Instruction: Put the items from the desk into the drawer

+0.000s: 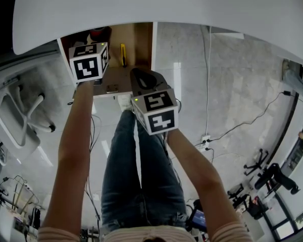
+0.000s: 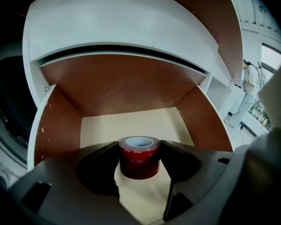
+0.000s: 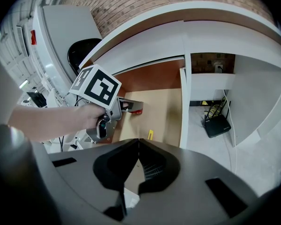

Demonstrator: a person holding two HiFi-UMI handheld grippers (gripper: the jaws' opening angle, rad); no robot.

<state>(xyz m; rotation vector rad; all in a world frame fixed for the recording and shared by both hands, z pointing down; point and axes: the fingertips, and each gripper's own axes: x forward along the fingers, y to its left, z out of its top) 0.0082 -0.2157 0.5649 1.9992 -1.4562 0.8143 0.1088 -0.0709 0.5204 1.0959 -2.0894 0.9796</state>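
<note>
From above, we see our left gripper [image 1: 97, 38] over the open drawer [image 1: 139, 44] and our right gripper [image 1: 141, 77] at the drawer's front. In the left gripper view the jaws clamp a red tape roll [image 2: 139, 156] above the drawer floor. In the right gripper view the jaws are closed on nothing.

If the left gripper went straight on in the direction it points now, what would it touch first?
Probably the drawer's brown back wall, just above the cream floor. The left gripper, shut on the red tape roll, aims there and nothing shows in between, though depth is unclear.
</note>
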